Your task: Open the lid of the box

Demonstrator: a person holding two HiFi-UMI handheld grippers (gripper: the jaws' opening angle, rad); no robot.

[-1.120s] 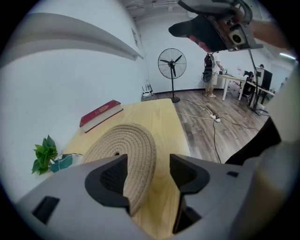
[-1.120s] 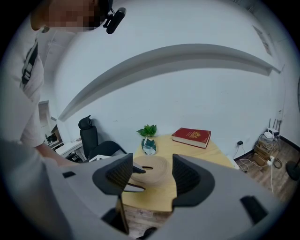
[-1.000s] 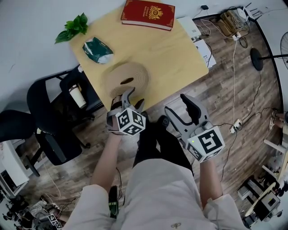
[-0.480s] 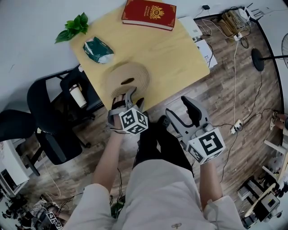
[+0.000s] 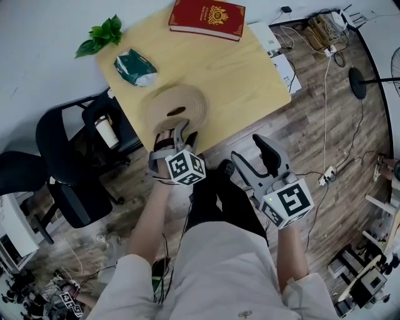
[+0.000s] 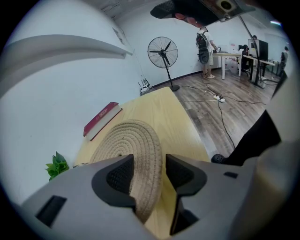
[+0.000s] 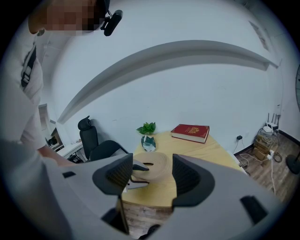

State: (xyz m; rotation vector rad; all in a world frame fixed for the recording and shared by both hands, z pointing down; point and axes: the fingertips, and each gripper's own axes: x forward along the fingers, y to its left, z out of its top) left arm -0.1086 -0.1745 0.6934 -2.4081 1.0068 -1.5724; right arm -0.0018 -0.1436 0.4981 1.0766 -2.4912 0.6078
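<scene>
A round woven straw box with its flat coiled lid (image 5: pixel 177 107) sits at the near edge of the wooden table (image 5: pixel 250 75). My left gripper (image 5: pixel 177 134) reaches over that edge, and the lid's near rim (image 6: pixel 145 187) stands between its jaws. The jaws are closing: the left pad (image 6: pixel 119 176) lies against the rim, while a gap shows at the right pad (image 6: pixel 180 173). My right gripper (image 5: pixel 255 156) hangs off the table's front corner above the floor, open and empty. The right gripper view shows the lid (image 7: pixel 157 164) and the left gripper (image 7: pixel 136 174) at it.
A red book (image 5: pixel 206 19) lies at the table's far edge, with a green packet (image 5: pixel 134 69) and a leafy plant (image 5: pixel 100 37) at the left. A black office chair (image 5: pixel 69 156) and a cup (image 5: pixel 107 132) stand left of the table. Cables and a fan base (image 5: pixel 357 81) are on the floor at right.
My left gripper has edged forward onto the lid's near rim and its jaws have narrowed. The right gripper has hardly moved.
</scene>
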